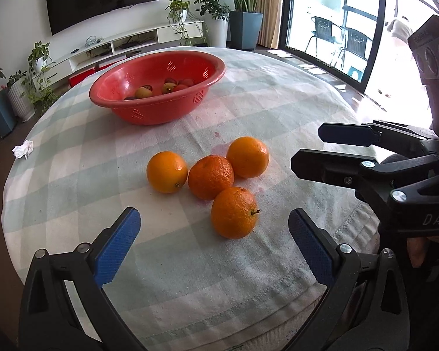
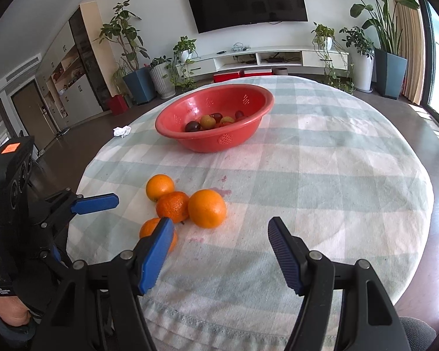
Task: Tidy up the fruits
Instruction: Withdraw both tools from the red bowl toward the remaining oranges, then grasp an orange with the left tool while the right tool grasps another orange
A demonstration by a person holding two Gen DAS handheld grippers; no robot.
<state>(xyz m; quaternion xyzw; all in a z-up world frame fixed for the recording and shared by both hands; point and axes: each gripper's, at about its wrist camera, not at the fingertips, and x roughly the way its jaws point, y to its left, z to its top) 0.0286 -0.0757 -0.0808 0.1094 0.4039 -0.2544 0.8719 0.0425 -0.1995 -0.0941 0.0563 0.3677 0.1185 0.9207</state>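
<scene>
Four oranges (image 1: 210, 177) are bunched together on the checked cloth (image 1: 73, 175), near the front edge of the counter. A red bowl (image 1: 158, 93) with holes in its sides is set toward the back edge, and small fruits (image 2: 209, 122) are seen inside it. The left claw (image 1: 213, 242) is held wide open and empty, just in front of the nearest orange. The right claw (image 2: 221, 251) is also held wide open and empty, just beside the oranges.
</scene>
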